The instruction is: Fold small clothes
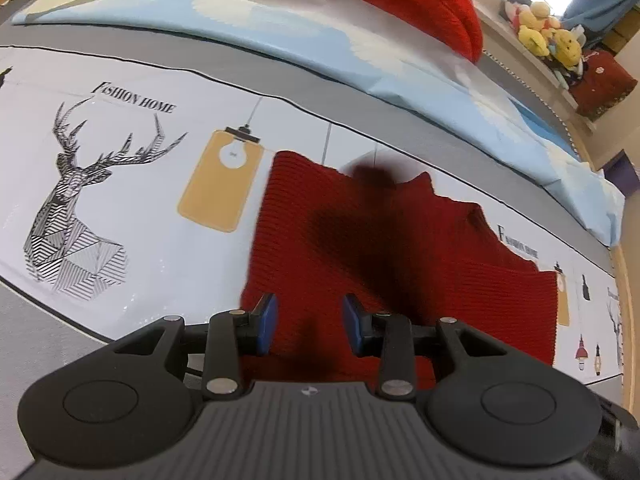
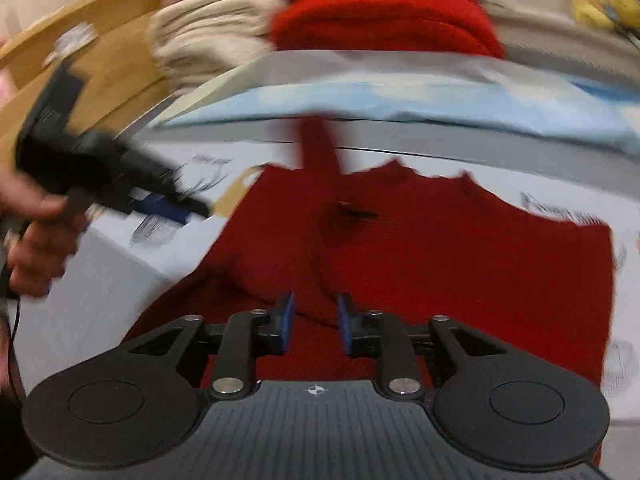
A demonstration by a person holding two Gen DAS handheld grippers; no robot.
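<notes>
Jaws of both the left gripper and the right gripper stand spread, nothing between the pads. Red knitted garment lies flat on the printed bedsheet, directly below both grippers; the right-wrist view is motion-blurred.

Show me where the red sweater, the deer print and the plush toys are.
red sweater (image 1: 460, 248): left wrist view, middle of the knit.
deer print (image 1: 76, 200): left wrist view, the deer's head.
plush toys (image 1: 548, 36): left wrist view, a yellow toy in the pile.
</notes>
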